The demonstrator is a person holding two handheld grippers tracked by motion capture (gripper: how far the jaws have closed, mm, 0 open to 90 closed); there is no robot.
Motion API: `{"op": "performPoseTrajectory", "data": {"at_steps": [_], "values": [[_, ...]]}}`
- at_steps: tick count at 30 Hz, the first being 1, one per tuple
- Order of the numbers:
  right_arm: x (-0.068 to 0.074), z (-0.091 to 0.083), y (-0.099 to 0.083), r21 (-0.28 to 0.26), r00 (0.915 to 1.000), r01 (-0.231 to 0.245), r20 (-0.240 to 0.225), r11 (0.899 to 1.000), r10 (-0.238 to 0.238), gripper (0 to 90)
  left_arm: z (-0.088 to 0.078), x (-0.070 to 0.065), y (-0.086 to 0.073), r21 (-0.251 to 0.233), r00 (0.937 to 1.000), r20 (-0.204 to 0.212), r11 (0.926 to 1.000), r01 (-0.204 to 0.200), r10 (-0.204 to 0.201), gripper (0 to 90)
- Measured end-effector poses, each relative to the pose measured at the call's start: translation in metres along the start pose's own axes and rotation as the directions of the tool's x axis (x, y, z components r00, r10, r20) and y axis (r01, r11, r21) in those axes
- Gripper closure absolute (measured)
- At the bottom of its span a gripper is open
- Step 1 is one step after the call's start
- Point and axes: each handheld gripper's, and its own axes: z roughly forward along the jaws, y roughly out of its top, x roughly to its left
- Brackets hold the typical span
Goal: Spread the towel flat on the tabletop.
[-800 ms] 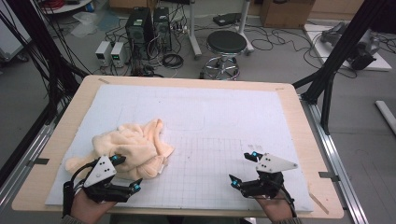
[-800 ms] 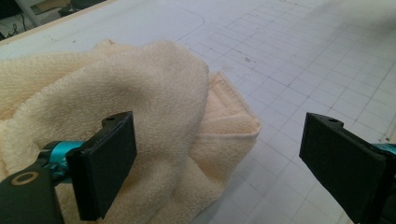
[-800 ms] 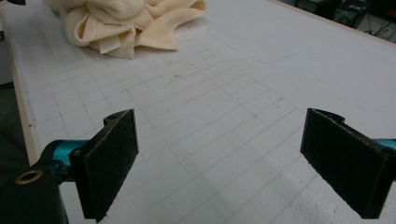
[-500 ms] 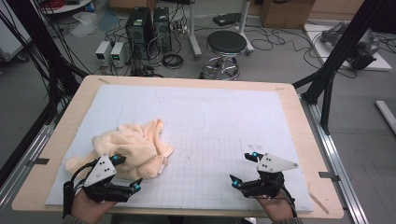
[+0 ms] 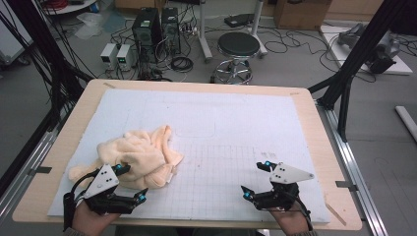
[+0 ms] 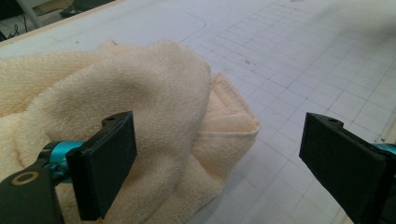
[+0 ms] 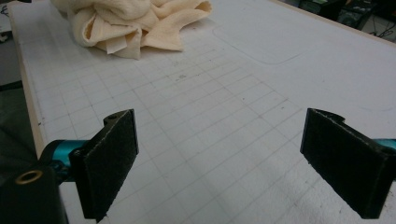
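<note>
A: Layout at that frame?

B: Largest first. Pale wooden table [image 5: 314, 105] carried a white gridded foam mat [image 5: 236, 123] over nearly the whole top. My read: the grid was there as a reference for laying cloth out square.

A: The cloth?

B: Crumpled cream terry towel [image 5: 140, 156], bunched in a heap at about 8 o'clock on the mat, near the front-left edge. One hemmed corner [image 6: 236, 122] stuck out flat from under the pile in the left gripper view. Probably the easiest edge to pinch.

A: Left tool?

B: Left black two-jaw gripper [image 5: 133, 183] sat at the towel's 6 o'clock edge. Jaws spread wide, nothing clamped. One jaw lay against the fluffy fold, the other hung over bare mat at the towel's 3 o'clock side. Looked lined up to straddle the fold and hem, so I'd judge a grab was being set up, not made.

A: Right one?

B: Right black two-jaw gripper [image 5: 255, 179] was at 5 o'clock on the mat, well apart from the towel. Jaws equally wide, empty, pointed across bare grid with the towel far off at its 11 o'clock. Likely parked clear so the left could take hold first.

A: Risk?

B: Thick pile. A bite might catch several layers instead of one edge.
</note>
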Motion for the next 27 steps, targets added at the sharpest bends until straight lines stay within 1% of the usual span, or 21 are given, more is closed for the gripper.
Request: {"op": "performPoseTrajectory", "data": {"at_steps": [3, 11, 13, 18, 19, 23, 27], "values": [[0.000, 0.000, 0.000, 0.001, 1.0000, 0.003, 0.000, 1.000, -0.003, 10.5, 0.000, 0.000, 0.000, 0.004, 1.0000, 0.001, 1.0000, -0.006, 0.006, 11.6], [0.001, 0.001, 0.000, 0.010, 0.9999, -0.008, -0.010, 1.000, 0.008, 10.6, -0.001, -0.001, 0.001, -0.001, 1.0000, -0.002, 1.0000, -0.006, 0.006, 11.8], [0.001, 0.002, 0.000, 0.008, 0.9999, -0.003, -0.013, 1.000, 0.003, 10.5, -0.001, -0.001, 0.001, -0.003, 1.0000, -0.001, 1.0000, -0.007, 0.007, 11.8], [0.002, 0.003, 0.000, 0.016, 0.9999, -0.004, -0.017, 1.000, 0.004, 10.5, -0.004, -0.001, 0.004, -0.026, 1.0000, -0.005, 0.9997, 0.001, -0.001, 11.9], [0.002, 0.004, 0.001, 0.013, 0.9999, 0.002, -0.017, 1.000, -0.002, 10.6, -0.005, -0.001, 0.005, -0.027, 1.0000, -0.006, 0.9996, 0.001, -0.001, 11.9], [0.002, 0.003, 0.002, 0.014, 0.9999, 0.004, -0.016, 1.000, -0.004, 10.6, -0.012, 0.006, 0.013, -0.052, 0.9996, -0.027, 0.9986, 0.002, -0.004, 11.9], [0.001, 0.003, 0.002, 0.013, 0.9999, 0.006, -0.014, 1.000, -0.006, 10.6, -0.018, 0.022, 0.021, -0.070, 0.9984, -0.049, 0.9972, 0.026, -0.029, 11.9]]}}
